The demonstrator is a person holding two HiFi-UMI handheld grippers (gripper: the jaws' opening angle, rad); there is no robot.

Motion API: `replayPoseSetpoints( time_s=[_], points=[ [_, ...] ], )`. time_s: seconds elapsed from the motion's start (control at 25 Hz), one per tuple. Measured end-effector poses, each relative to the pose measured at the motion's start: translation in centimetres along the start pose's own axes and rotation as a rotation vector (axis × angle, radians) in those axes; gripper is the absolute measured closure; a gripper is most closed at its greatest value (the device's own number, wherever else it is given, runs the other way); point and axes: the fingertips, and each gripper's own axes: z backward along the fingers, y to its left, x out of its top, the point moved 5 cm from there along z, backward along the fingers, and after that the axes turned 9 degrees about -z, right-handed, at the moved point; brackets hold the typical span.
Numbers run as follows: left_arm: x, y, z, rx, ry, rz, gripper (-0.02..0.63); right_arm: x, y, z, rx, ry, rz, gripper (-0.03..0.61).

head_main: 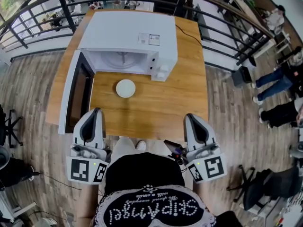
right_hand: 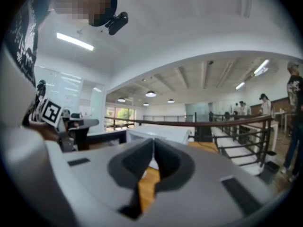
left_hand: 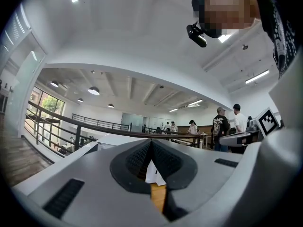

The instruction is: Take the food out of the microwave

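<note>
Wooden tabletop [head_main: 161, 103] on a railed mezzanine, with a white microwave [head_main: 128, 37] at its far side. The microwave door [head_main: 71, 96] is swung fully open to the left of the cavity. The cavity looks empty apart from its turntable.

The food dish [head_main: 125, 88] sits on the tabletop just in front of the microwave's opening, apart from it and touching nothing, so the food looks already out. Its contents are too small to tell.

Left gripper [head_main: 96, 111] and right gripper [head_main: 191, 116] are both at the tabletop edge farthest from the microwave, well apart from the dish. Both sets of fingers are closed together with nothing between them.

Risks:
- The left gripper is near the free edge of the open door, so a sideways move could knock the door or catch on it.
- Any regrasp needs the fingers opened first; going in closed would just shove the dish, probably back toward the microwave.
- A rim pinch on a shallow dish could tip it and spill.

Orientation: the dish is round and lies flat, face up. It has no long axis and no pointing direction, so any approach side works.
</note>
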Motion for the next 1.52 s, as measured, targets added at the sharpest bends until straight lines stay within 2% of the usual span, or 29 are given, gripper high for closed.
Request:
replayPoseSetpoints(
  time_s=[0.44, 0.72, 1.52],
  points=[
    [-3.3, -0.8, 0.0, 0.005, 0.075, 0.033, 0.583, -1.4, -1.0, -0.3, -0.035, 0.035, -0.010, 0.545],
    [-3.4, -1.7, -0.3, -0.024, 0.081, -0.019, 0.581, -1.6, -1.6, -0.1, -0.050, 0.042, -0.010, 0.545],
    [-3.0, -2.6, -0.4, -0.038, 0.068, -0.023, 0.581, -1.7, -2.3, 0.3, -0.064, 0.038, 0.020, 0.545]
  ],
)
